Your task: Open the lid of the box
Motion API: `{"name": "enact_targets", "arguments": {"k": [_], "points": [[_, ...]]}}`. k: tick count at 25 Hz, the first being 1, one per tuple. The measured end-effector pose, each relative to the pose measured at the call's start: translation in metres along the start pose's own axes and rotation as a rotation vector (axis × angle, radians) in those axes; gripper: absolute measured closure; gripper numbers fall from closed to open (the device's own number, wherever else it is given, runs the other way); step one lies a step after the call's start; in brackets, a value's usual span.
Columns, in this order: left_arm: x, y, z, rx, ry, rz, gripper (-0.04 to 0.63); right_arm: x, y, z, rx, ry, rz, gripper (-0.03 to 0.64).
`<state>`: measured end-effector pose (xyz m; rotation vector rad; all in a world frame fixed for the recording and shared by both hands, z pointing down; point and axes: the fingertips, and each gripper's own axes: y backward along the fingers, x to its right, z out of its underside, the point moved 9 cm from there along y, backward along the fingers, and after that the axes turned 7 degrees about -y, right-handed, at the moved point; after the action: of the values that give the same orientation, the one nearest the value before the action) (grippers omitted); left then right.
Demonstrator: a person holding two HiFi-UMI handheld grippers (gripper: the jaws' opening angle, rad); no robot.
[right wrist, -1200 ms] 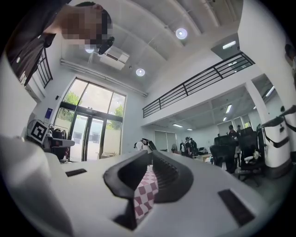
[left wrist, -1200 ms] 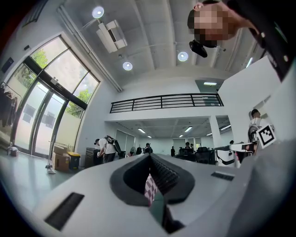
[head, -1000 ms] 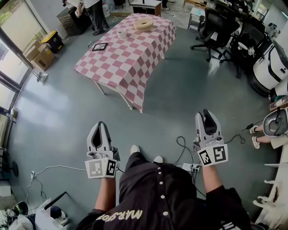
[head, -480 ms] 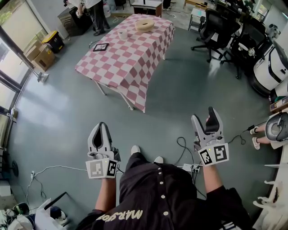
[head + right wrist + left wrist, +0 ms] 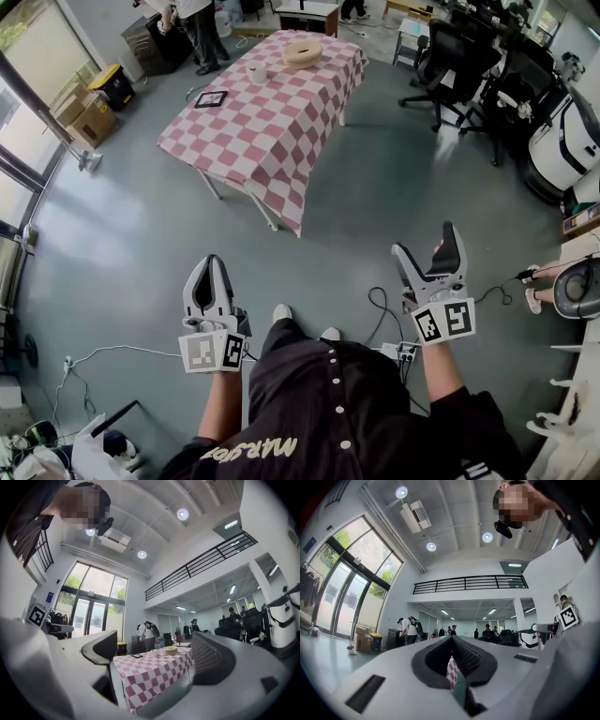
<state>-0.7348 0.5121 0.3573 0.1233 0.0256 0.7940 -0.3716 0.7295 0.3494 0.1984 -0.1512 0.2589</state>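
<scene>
A grey floor (image 5: 141, 234) is seen filling most of the head view. Well ahead of the person, a table (image 5: 262, 122) is covered to its edges by a red and white chequered cloth. Black office chairs (image 5: 441, 52) are grouped to the right of the table, and cardboard boxes (image 5: 82, 117) are stacked by the window at the left.

Both grippers are held out low in front of the person's dark top (image 5: 328, 403), far short of the table and well apart from each other. The left gripper (image 5: 210, 264) is pointed roughly level with its jaws brought together; in the left gripper view only a thin slit is left between them, and nothing is gripped. The right gripper (image 5: 427, 246) is likewise held about level. Its jaws have just been opening and are now spread wide, and in the right gripper view nothing is caught between them; only the distant table is framed in the gap.

The round tan box (image 5: 301, 52) is set near the far end of the table, lid on, untouched by either gripper. A dark tablet (image 5: 208, 97) is laid near the table's left edge, and a small white cup (image 5: 254, 69) is placed between the tablet and the box.
</scene>
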Motion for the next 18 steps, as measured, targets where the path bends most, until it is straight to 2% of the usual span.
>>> {"name": "enact_targets", "arguments": {"k": [1, 11, 18], "points": [[0.0, 0.0, 0.0, 0.0, -0.001, -0.002, 0.586, 0.001, 0.0, 0.0, 0.005, 0.002, 0.001, 0.127], [0.016, 0.007, -0.001, -0.018, 0.001, -0.006, 0.586, 0.007, 0.006, -0.003, 0.002, -0.001, -0.008, 0.127], [0.018, -0.015, 0.003, -0.027, 0.006, 0.006, 0.586, 0.015, -0.007, 0.005, -0.022, 0.012, -0.015, 0.127]]}}
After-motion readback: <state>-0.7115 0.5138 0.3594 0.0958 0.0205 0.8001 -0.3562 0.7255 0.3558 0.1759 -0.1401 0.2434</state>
